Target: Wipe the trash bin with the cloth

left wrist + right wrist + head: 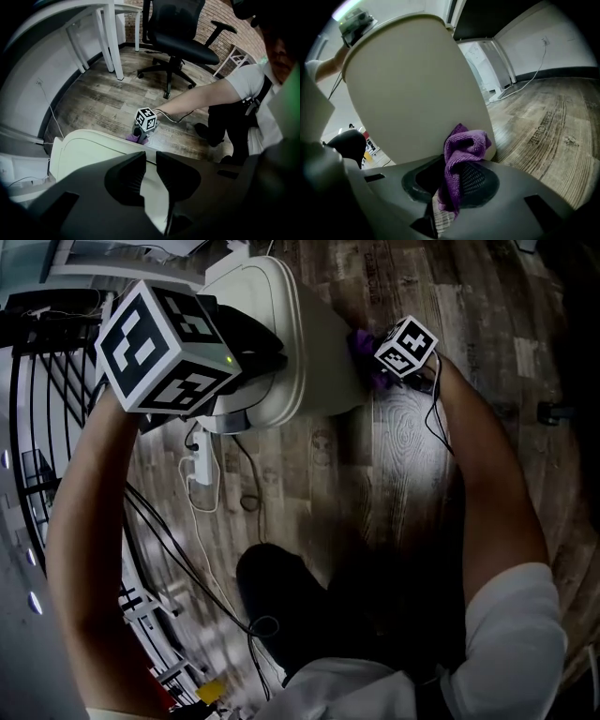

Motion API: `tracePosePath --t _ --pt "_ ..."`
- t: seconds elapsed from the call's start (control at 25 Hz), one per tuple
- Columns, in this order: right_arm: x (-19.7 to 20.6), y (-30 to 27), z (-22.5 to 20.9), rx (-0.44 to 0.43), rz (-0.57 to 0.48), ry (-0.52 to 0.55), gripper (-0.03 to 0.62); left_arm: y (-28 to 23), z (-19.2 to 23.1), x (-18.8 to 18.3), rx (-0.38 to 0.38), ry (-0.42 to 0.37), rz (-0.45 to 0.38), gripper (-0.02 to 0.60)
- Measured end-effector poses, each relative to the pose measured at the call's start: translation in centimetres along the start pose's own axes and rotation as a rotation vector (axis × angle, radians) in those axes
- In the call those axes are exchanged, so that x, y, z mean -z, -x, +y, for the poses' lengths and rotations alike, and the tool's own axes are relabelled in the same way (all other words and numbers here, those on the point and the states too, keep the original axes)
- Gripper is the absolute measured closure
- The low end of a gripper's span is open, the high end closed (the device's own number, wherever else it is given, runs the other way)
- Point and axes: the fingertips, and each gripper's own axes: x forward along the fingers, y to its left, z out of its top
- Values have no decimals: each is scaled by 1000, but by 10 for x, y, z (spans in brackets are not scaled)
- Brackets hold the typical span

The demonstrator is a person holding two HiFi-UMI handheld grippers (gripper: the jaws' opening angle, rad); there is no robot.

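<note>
Trash bin, cream plastic with a rounded lid, stands on the wood-plank floor right in front of the crouching person. On top of the bin, the left gripper points down onto the lid, its jaws closed to a thin slit with the bin's pale plastic showing in it. Low on the bin's side, close to the floor, the right gripper holds a bunched purple cloth clamped between its jaws. The cloth's upper fold lies against the bin's wall. Just beside the bin, on the side away from the cloth, a white power strip lies with cables trailing off it. Well beyond the bin stand a white counter's leg and a black office chair, with a brick wall behind them.
</note>
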Motion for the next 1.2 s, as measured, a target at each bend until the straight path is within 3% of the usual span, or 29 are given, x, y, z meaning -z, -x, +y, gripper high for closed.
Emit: tracePosePath --t 0.2,0.36,0.6,0.84,0.92,1.2 --pt "13 3 24 -12 28 -5 508 0 1 1 -20 2 -13 508" --pt "24 4 53 -72 50 8 508 0 1 2 -27 -3 -17 509" --pt "62 1 109 -216 185 52 508 -1 -1 0 -25 11 -50 508" --pt "88 -1 161 -423 323 102 508 -1 -2 0 -29 13 -49 509" --pt "92 1 155 -422 355 109 508 0 -1 0 -26 17 -53 509" --pt "85 25 81 -274 364 60 508 2 2 1 -23 16 -71 509"
